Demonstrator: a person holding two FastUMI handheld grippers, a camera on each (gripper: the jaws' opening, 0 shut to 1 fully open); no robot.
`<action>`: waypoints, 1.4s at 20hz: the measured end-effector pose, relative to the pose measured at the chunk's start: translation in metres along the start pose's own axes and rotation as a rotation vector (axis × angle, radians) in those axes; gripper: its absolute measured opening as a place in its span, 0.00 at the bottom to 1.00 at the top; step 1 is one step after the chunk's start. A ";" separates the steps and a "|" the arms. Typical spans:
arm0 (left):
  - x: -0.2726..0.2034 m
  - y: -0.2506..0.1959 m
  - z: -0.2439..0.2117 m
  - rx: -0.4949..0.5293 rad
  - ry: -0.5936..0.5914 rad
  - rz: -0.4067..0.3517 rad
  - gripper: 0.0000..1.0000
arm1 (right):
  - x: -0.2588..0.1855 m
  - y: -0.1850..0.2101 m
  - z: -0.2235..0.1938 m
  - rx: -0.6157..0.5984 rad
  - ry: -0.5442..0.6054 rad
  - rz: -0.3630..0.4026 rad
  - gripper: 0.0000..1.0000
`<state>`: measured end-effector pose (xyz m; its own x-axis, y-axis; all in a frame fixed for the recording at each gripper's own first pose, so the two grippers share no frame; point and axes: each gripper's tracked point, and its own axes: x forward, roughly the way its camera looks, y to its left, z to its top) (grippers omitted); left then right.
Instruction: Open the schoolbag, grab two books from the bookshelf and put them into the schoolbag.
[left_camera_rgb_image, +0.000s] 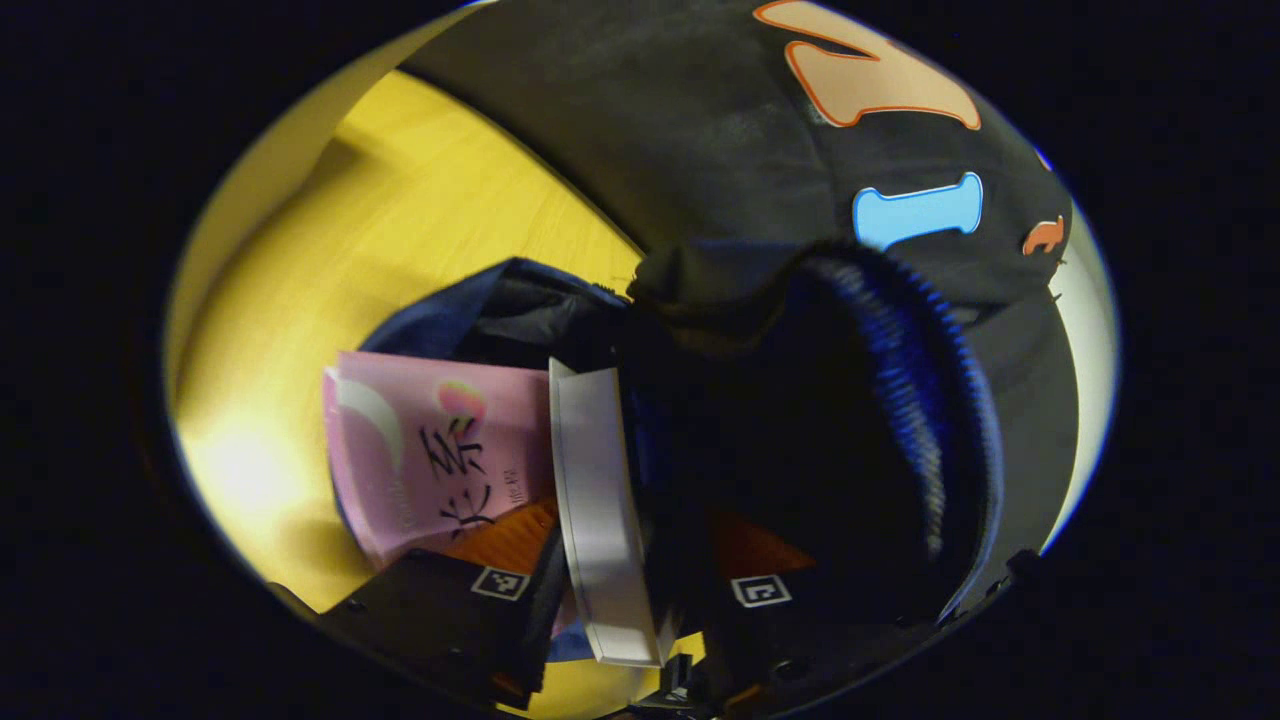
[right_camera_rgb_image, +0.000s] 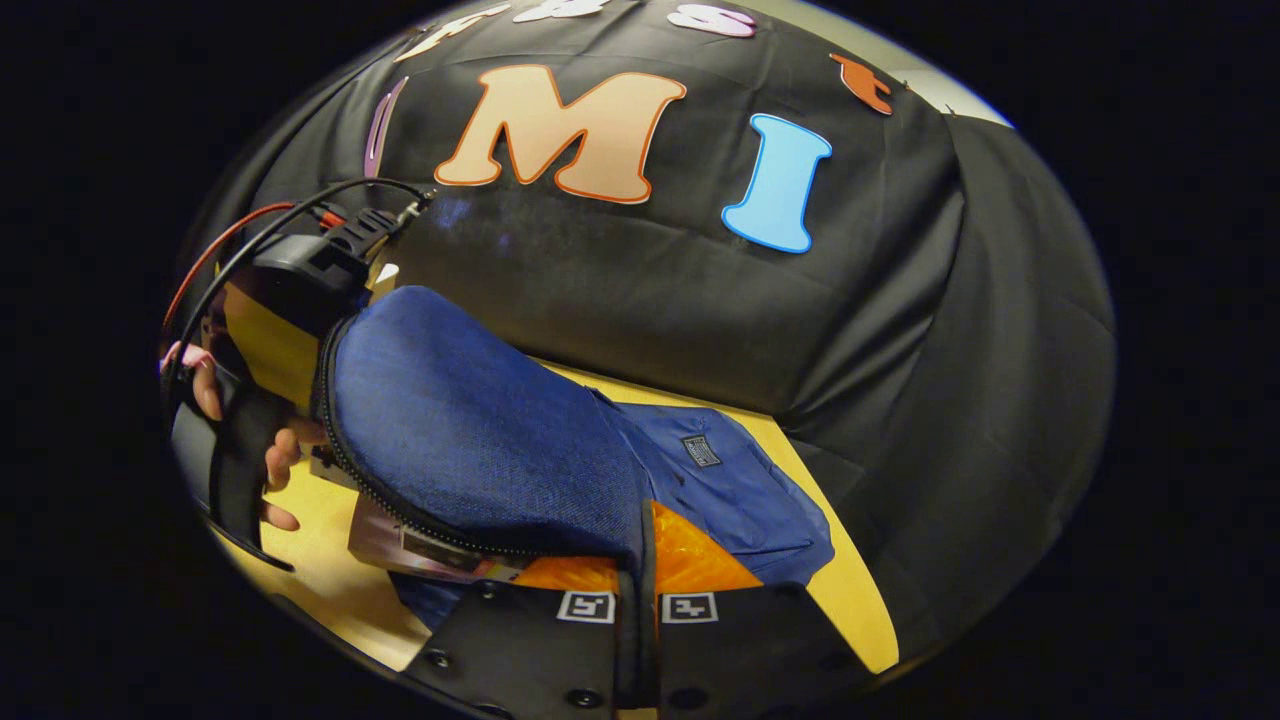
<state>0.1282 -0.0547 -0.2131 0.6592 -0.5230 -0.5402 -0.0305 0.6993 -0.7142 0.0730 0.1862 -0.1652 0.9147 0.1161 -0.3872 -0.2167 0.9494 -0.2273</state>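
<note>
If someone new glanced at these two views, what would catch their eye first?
Probably the blue schoolbag on the yellow table, its flap pinched up by the right gripper. Next, the white-edged book held between the left gripper's fingers at the bag's dark opening, beside a pink book.

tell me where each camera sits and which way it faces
Left gripper view: rides the left gripper, facing the open bag; its jaws hold a white book beside a pink book.
Right gripper view: rides the right gripper, jaws pinching the bag's flap, facing the wall; a hand shows at left.
Shared: the bag, the pink book, the yellow table.
</note>
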 end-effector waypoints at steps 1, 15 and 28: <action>-0.005 0.000 0.002 0.008 -0.009 0.008 0.70 | 0.000 -0.001 -0.001 0.005 0.001 -0.002 0.05; -0.156 0.013 0.020 0.314 -0.124 0.219 0.93 | -0.004 0.016 -0.021 0.029 0.067 0.009 0.04; -0.252 0.035 0.076 0.342 -0.276 0.314 0.94 | -0.078 0.068 -0.022 0.132 0.122 0.088 0.94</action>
<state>0.0183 0.1386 -0.0680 0.8322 -0.1483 -0.5344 -0.0415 0.9442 -0.3266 -0.0204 0.2355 -0.1698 0.8444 0.1715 -0.5076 -0.2397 0.9682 -0.0718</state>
